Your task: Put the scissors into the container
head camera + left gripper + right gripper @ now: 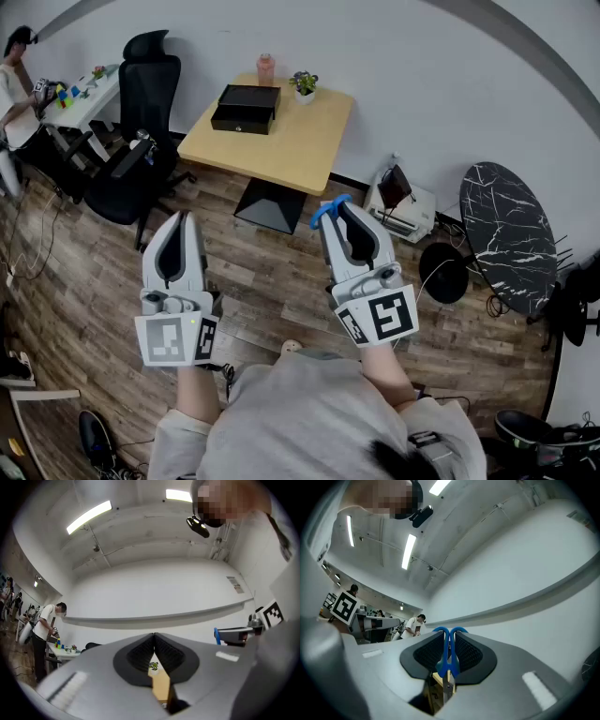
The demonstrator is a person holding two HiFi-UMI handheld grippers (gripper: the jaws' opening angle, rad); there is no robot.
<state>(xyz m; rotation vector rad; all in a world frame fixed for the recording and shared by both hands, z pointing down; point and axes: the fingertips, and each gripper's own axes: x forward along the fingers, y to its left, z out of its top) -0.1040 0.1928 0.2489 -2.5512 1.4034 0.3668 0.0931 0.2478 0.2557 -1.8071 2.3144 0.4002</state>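
Note:
Blue-handled scissors [448, 656] are clamped between the pads of my right gripper [449, 641], handles sticking up past the tips and blades pointing back toward the camera. In the head view the blue handles of the scissors [328, 210] poke out of the right gripper [339, 214], held above the wooden floor. My left gripper [180, 225] is shut with nothing in it; its tips [153, 635] meet. A black box-shaped container [246, 108] lies on the wooden table [300, 150], well ahead of both grippers.
The table also bears a pink bottle [266, 67] and a small potted plant [305, 85]. A black office chair [141, 141] stands left of it. At right are a marble-pattern round table [511, 234] and a white device [401, 206] on the floor. A person [17, 94] works at far left.

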